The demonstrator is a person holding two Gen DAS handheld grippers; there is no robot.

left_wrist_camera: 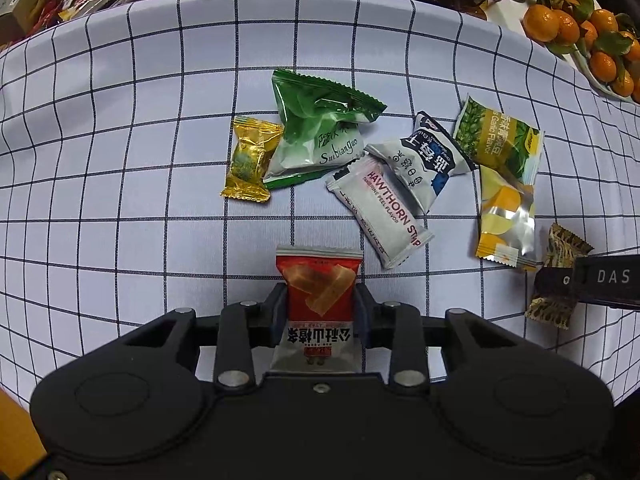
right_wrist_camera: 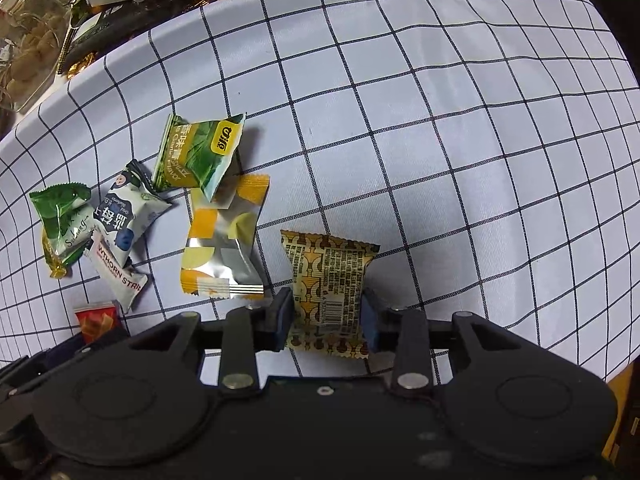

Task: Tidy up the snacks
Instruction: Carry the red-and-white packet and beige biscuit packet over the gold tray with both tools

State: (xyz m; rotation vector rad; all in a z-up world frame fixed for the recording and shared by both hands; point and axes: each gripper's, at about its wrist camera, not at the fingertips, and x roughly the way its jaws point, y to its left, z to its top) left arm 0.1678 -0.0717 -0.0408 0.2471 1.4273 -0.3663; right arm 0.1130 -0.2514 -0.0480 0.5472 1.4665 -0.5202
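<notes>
Eight snack packets on the checked grey cloth [left_wrist_camera: 120, 128], six loose in a central cluster, left gripper [left_wrist_camera: 320, 316] clamped on one red-and-white foil sachet [left_wrist_camera: 318, 304] nearest that cluster's white hawthorn strip packet [left_wrist_camera: 380, 212], right gripper [right_wrist_camera: 327, 314] clamped on one brown patterned foil packet [right_wrist_camera: 330, 280] beside the cluster's yellow-and-silver pouch [right_wrist_camera: 222, 248]

Left wrist view: low and close over the checked tablecloth [left_wrist_camera: 120, 120], facing forward along its fingers toward the far clutter. Right wrist view: equally close, set to the right, angled leftward. Both share the loose snack pile, including the hawthorn strip packet [left_wrist_camera: 380, 208] [right_wrist_camera: 118, 272].
</notes>
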